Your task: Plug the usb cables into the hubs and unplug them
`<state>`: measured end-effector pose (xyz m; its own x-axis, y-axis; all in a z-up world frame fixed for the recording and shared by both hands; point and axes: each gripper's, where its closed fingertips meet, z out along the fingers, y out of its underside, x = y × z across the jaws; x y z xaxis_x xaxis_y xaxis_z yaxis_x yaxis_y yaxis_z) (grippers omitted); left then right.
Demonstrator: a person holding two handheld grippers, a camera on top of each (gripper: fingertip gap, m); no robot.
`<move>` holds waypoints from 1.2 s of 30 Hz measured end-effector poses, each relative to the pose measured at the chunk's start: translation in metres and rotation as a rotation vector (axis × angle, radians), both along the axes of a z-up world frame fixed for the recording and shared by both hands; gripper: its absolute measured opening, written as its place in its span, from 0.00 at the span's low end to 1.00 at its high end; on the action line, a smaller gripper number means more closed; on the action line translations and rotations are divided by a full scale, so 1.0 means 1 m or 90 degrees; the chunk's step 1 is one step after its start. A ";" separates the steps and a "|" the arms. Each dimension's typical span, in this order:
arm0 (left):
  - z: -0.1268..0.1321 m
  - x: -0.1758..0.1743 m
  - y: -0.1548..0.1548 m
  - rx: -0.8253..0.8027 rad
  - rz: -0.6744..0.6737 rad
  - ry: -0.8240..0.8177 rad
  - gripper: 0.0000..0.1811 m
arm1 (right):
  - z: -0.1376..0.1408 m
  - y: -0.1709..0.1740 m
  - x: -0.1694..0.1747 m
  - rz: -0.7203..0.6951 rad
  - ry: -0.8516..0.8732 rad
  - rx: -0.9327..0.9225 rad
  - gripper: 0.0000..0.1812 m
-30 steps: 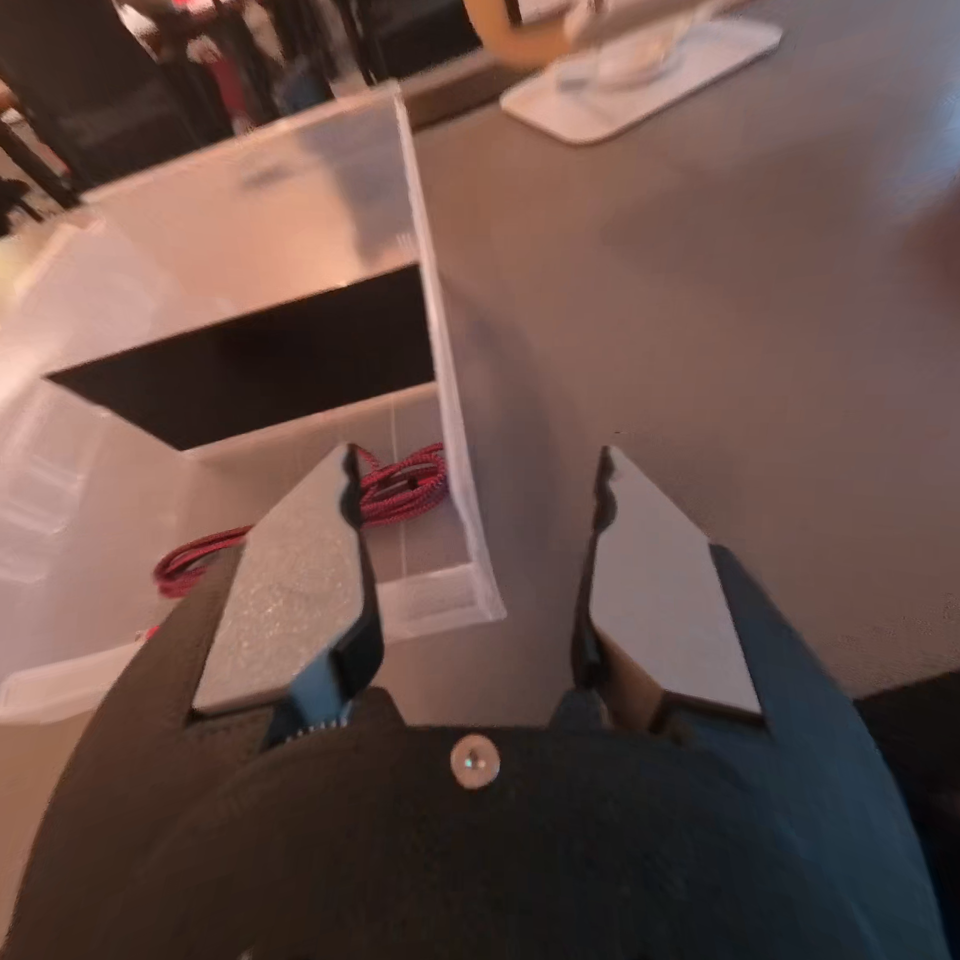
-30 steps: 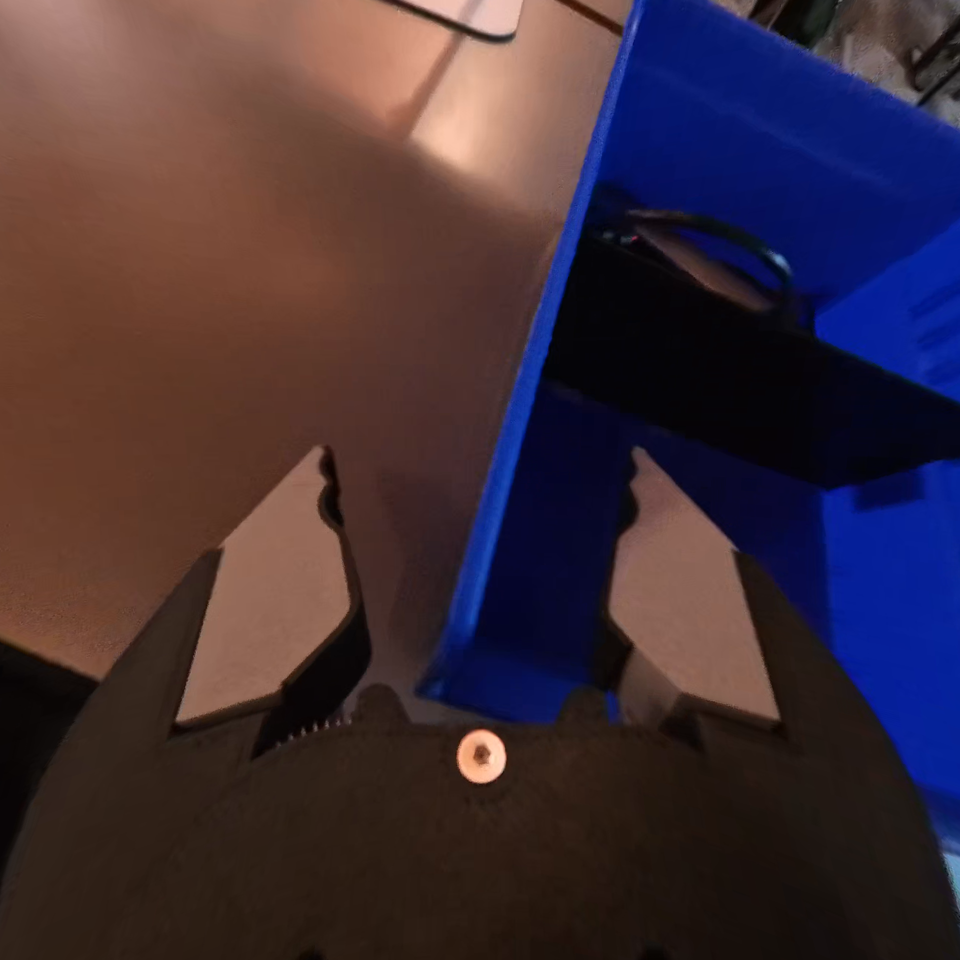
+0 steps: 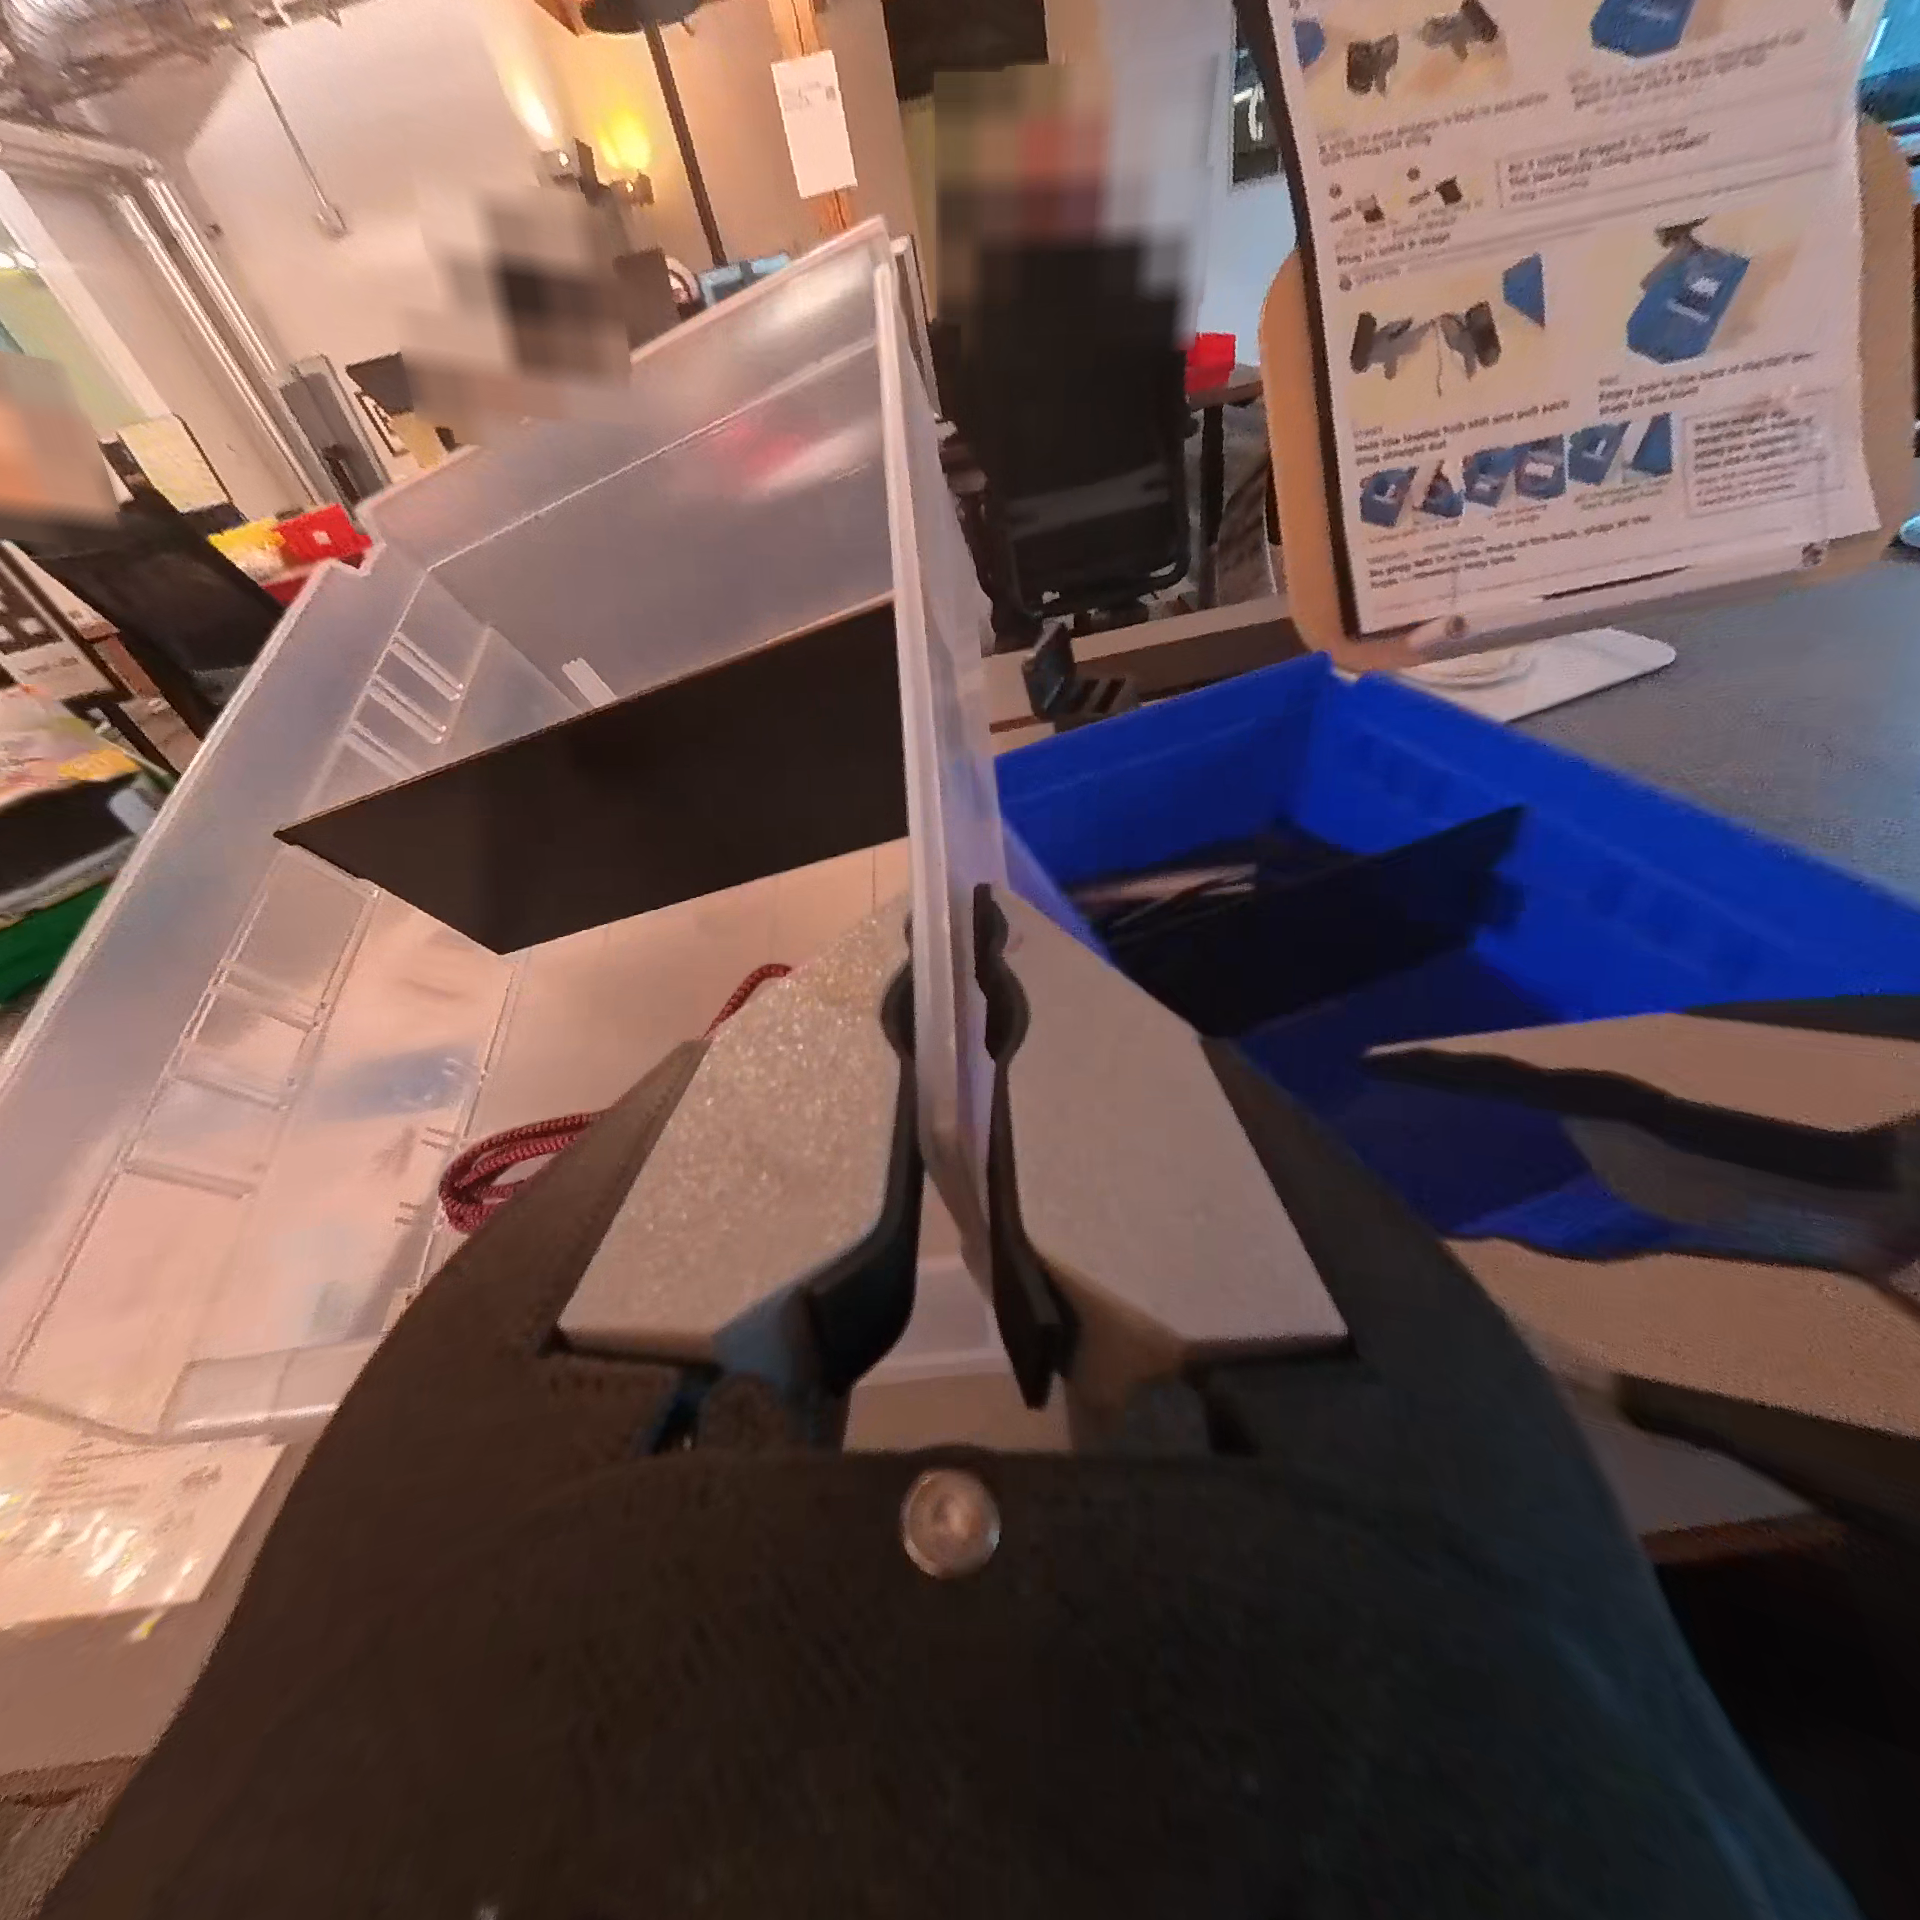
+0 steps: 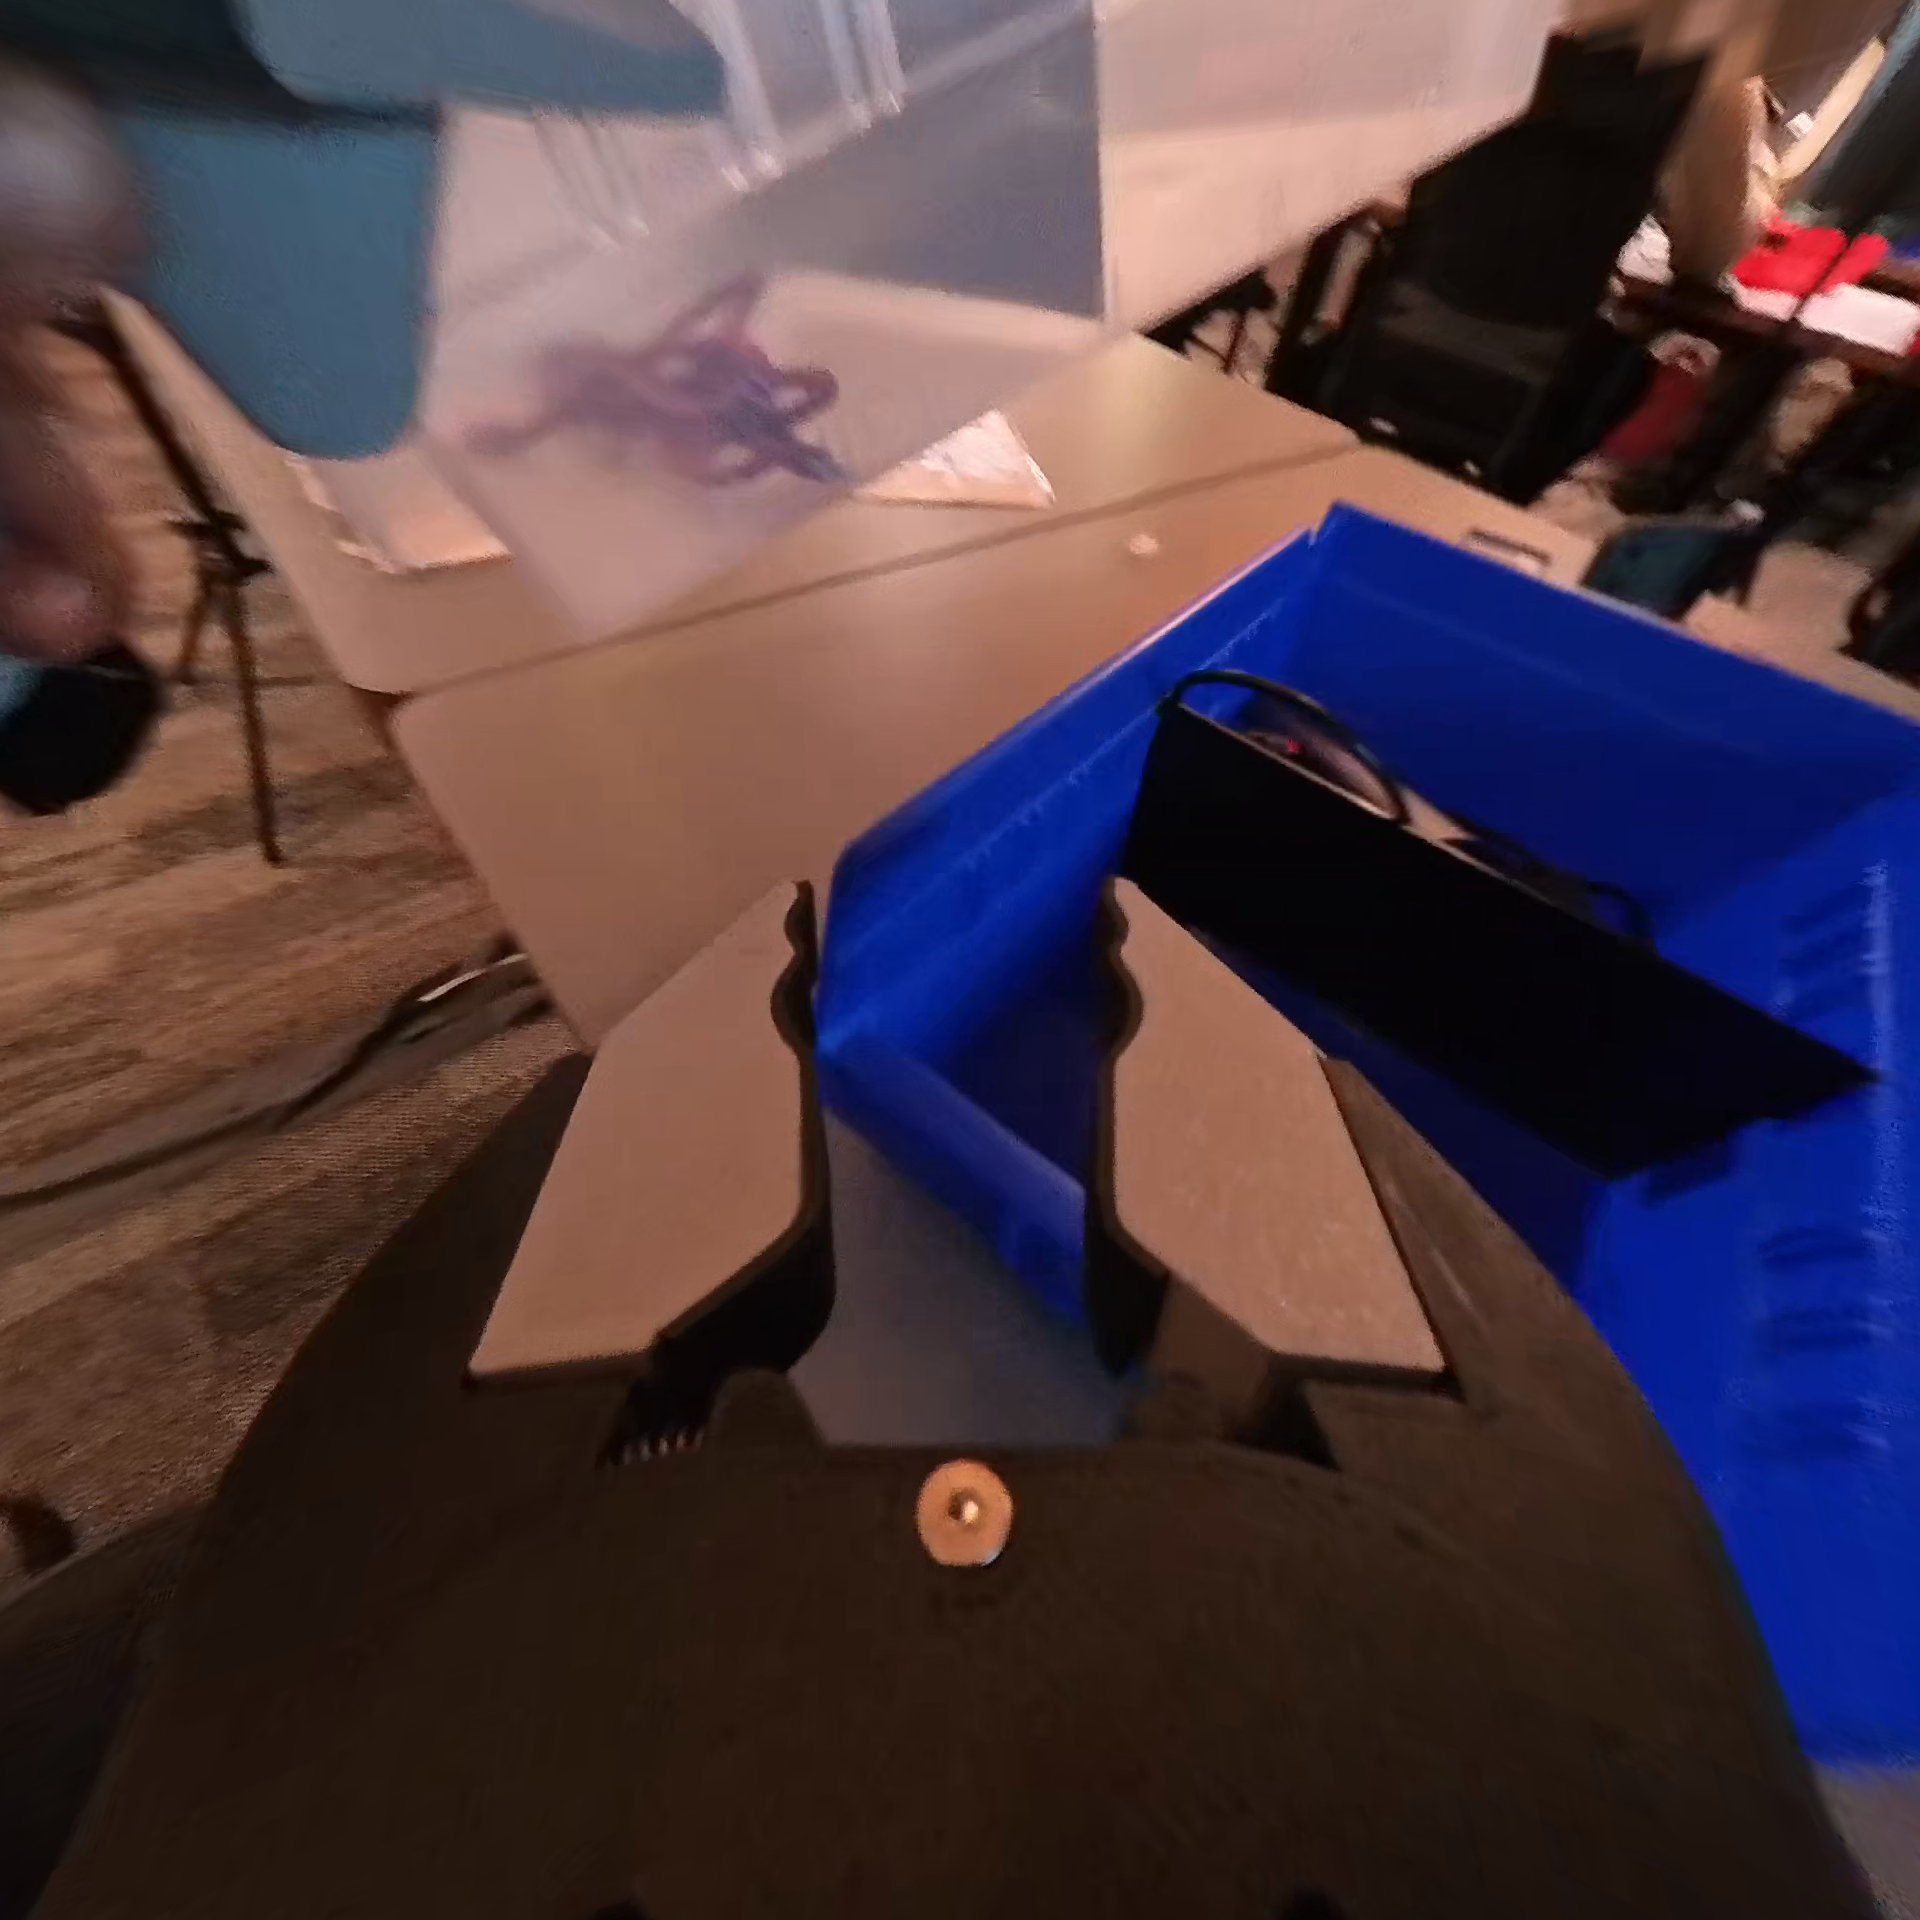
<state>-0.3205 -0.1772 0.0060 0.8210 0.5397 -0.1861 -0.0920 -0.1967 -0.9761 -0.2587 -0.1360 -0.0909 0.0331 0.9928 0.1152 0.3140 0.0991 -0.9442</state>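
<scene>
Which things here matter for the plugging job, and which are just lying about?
For the job:
- red braided cable in the clear bin
- blue bin with dark cables behind its black divider
- both hand-held grippers

Lying about:
- instruction sheet on its stand
- office chair

An instruction sheet [image 3: 1579, 312] with small photos and lines of print stands upright on a white stand at the far right of the table in the left wrist view; its wording is too blurred to make out. A white paper notice [image 3: 812, 123] hangs on a post in the room behind, and a black-and-white patterned marker [image 3: 26, 634] shows at the far left edge, neither of them legible. No writing, brand or number can be made out in the right wrist view.
</scene>
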 end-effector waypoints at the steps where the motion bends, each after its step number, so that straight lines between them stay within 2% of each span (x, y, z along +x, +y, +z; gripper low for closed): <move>1: 0.003 0.001 -0.003 0.004 0.000 0.006 0.02 | 0.009 -0.005 0.007 0.025 0.012 -0.001 0.28; 3: 0.010 0.007 -0.003 0.003 -0.003 0.025 0.01 | 0.023 -0.005 0.028 0.074 0.023 0.001 0.27; 4: 0.014 0.013 0.000 0.003 -0.008 0.034 0.01 | 0.027 -0.003 0.041 0.109 0.016 0.003 0.23; 5: 0.018 0.022 0.005 -0.002 -0.018 0.044 0.01 | 0.028 0.002 0.055 0.138 0.001 0.004 0.28; 6: 0.021 0.034 0.012 -0.012 -0.035 0.057 0.01 | 0.030 0.015 0.068 0.141 -0.006 0.001 0.32; 7: 0.025 0.050 0.022 -0.023 -0.060 0.075 0.01 | 0.035 0.032 0.082 0.131 -0.006 -0.006 0.30; 9: 0.030 0.090 0.046 -0.037 -0.128 0.109 0.02 | 0.045 0.070 0.113 0.110 -0.002 -0.016 0.33; 14: 0.022 0.201 0.113 -0.038 -0.326 0.126 0.02 | 0.090 0.187 0.216 -0.022 0.090 0.051 0.31; 18: -0.006 0.279 0.174 -0.071 -0.452 0.109 0.02 | 0.103 0.274 0.307 -0.170 0.076 0.087 0.31; 21: -0.043 0.333 0.221 -0.131 -0.519 0.116 0.02 | 0.101 0.314 0.361 -0.233 0.078 0.059 0.31; 23: -0.070 0.365 0.249 -0.161 -0.546 0.126 0.02 | 0.093 0.315 0.382 -0.200 0.090 0.023 0.37; 24: -0.085 0.379 0.262 -0.178 -0.557 0.127 0.02 | 0.088 0.306 0.386 -0.152 0.106 0.005 0.43; 25: -0.099 0.390 0.274 -0.193 -0.564 0.129 0.02 | 0.084 0.295 0.389 -0.103 0.127 -0.010 0.44; 28: -0.125 0.413 0.305 -0.186 -0.556 0.128 0.02 | 0.066 0.282 0.393 -0.056 0.157 -0.028 0.32; 29: -0.131 0.415 0.313 -0.193 -0.540 0.149 0.03 | 0.056 0.287 0.393 -0.074 0.138 -0.027 0.31; 30: -0.140 0.415 0.319 -0.229 -0.531 0.148 0.08 | 0.048 0.293 0.392 -0.098 0.113 -0.029 0.37; 31: -0.147 0.416 0.320 -0.274 -0.526 0.133 0.15 | 0.043 0.296 0.389 -0.111 0.095 -0.033 0.45; 33: -0.146 0.414 0.311 -0.324 -0.527 0.115 0.34 | 0.040 0.284 0.380 -0.078 0.082 -0.043 0.46; 36: -0.126 0.394 0.281 -0.301 -0.530 0.101 0.37 | 0.035 0.249 0.357 -0.006 0.056 -0.028 0.50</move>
<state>0.0733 0.1040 -0.1198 0.8531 -0.3619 -0.3759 -0.5029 -0.3779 -0.7774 0.0978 0.1127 -0.0556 0.0502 0.9965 0.0674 0.2304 0.0541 -0.9716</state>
